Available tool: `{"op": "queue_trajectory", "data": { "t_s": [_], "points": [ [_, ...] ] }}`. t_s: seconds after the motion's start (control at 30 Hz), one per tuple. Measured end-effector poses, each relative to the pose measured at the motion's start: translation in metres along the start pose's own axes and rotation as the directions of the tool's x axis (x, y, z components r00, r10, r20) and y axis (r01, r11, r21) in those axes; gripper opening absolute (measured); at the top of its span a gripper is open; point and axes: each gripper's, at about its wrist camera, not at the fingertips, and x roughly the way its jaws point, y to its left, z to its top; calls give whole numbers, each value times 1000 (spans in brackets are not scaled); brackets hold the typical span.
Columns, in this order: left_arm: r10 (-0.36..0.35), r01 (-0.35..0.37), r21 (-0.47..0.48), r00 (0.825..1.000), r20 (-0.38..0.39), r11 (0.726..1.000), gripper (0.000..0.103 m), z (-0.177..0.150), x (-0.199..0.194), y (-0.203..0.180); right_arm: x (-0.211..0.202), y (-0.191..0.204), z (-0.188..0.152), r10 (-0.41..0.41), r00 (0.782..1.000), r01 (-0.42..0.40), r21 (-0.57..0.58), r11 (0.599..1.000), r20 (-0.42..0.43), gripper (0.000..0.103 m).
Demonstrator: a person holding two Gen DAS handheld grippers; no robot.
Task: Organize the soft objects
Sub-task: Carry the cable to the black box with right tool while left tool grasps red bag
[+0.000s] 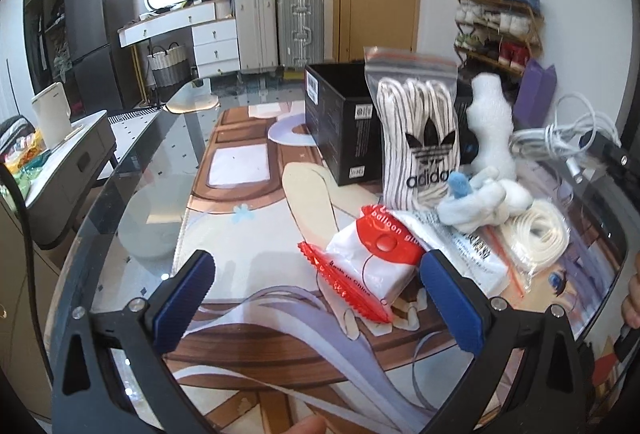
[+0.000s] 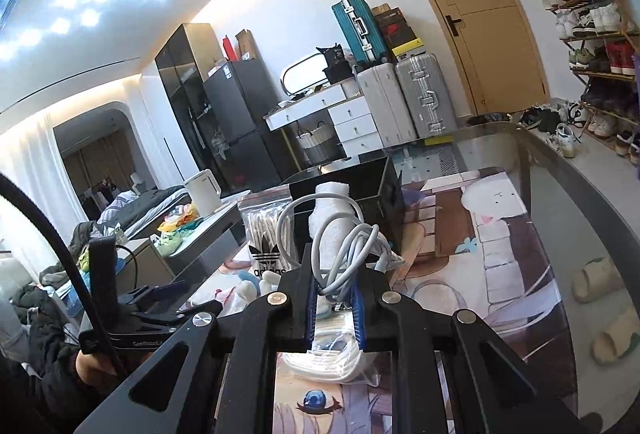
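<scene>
A black open-topped box [image 1: 344,122] stands on a glass table [image 1: 132,170] covered by a printed cartoon mat [image 1: 248,202]; every place here is given from that box. Leaning against its front right corner is an upright zip bag of striped laces [image 1: 418,130] with a black trefoil logo. Just right of that bag stands a white rolled towel [image 1: 490,126], upright and touching the box's right side. In front of the towel lies a pale blue and white plush toy [image 1: 476,204], resting on a flat clear packet [image 1: 468,254], with a bag of white cord [image 1: 540,234] beside it. Nearer the viewer than all these lies a red and white balloon packet [image 1: 372,266]. The left gripper [image 1: 316,302] hangs over the mat in front of the box, its blue pads [image 1: 184,298] wide apart and nothing between them; the balloon packet lies just beyond its right pad. The right gripper [image 2: 336,308] is clamped tight on a coiled white cable [image 2: 352,254], held up in front of the towel, partly blocking it. What the box contains cannot be made out.
</scene>
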Motion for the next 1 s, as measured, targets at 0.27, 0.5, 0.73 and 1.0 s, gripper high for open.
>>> {"op": "queue_trajectory", "data": {
  "t_s": [0.27, 0.5, 0.73, 1.0],
  "points": [
    [-9, 15, 71, 997, -75, 997, 103, 8, 12, -11, -4, 3, 2, 12, 1000, -12, -12, 1000, -7, 14],
    [-32, 43, 111, 995, -92, 993, 102, 15, 16, -17, -5, 4, 5, 19, 1000, -19, -27, 999, -11, 14],
    [-76, 92, 150, 991, -111, 984, 67, 10, 17, -25, -4, 6, 8, 22, 1000, -22, -31, 999, -15, 14],
    [-100, 109, 115, 991, -84, 987, 56, 7, 5, -17, -6, 7, 9, 25, 1000, -26, -35, 999, -12, 14]
  ]
}}
